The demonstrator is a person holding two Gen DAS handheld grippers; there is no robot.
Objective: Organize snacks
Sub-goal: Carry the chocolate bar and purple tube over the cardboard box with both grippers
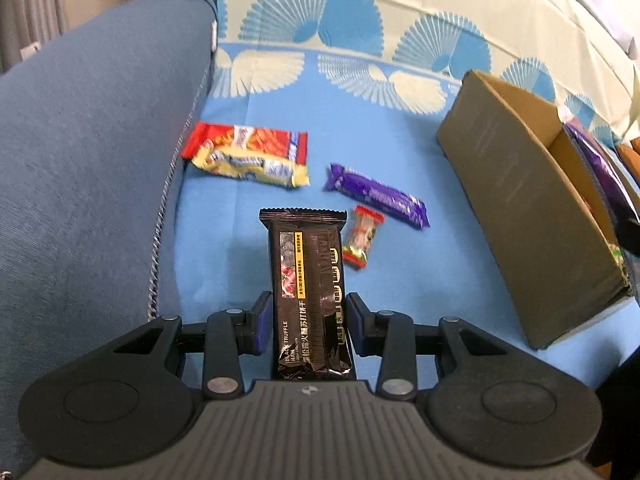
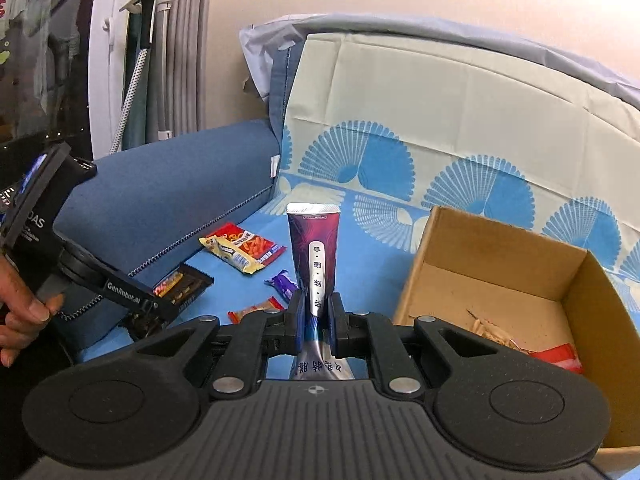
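My left gripper (image 1: 308, 320) is shut on a black biscuit packet (image 1: 308, 280) and holds it upright above the blue sofa cover. My right gripper (image 2: 315, 320) is shut on a purple and silver snack packet (image 2: 316, 248), beside the open cardboard box (image 2: 424, 264). On the cover lie a red-orange packet (image 1: 256, 142), a yellow packet (image 1: 248, 166), a purple bar (image 1: 376, 194) and a small red-ended candy (image 1: 360, 238). The box (image 1: 520, 200) is at the right in the left wrist view, with the purple packet (image 1: 604, 172) over it.
The blue sofa armrest (image 1: 88, 160) rises on the left. The fan-patterned backrest cover (image 1: 360, 20) stands behind. The box holds a red wrapper (image 2: 560, 356) and crumbs. The left gripper's body (image 2: 48, 240) and a hand (image 2: 20, 312) show at left in the right wrist view.
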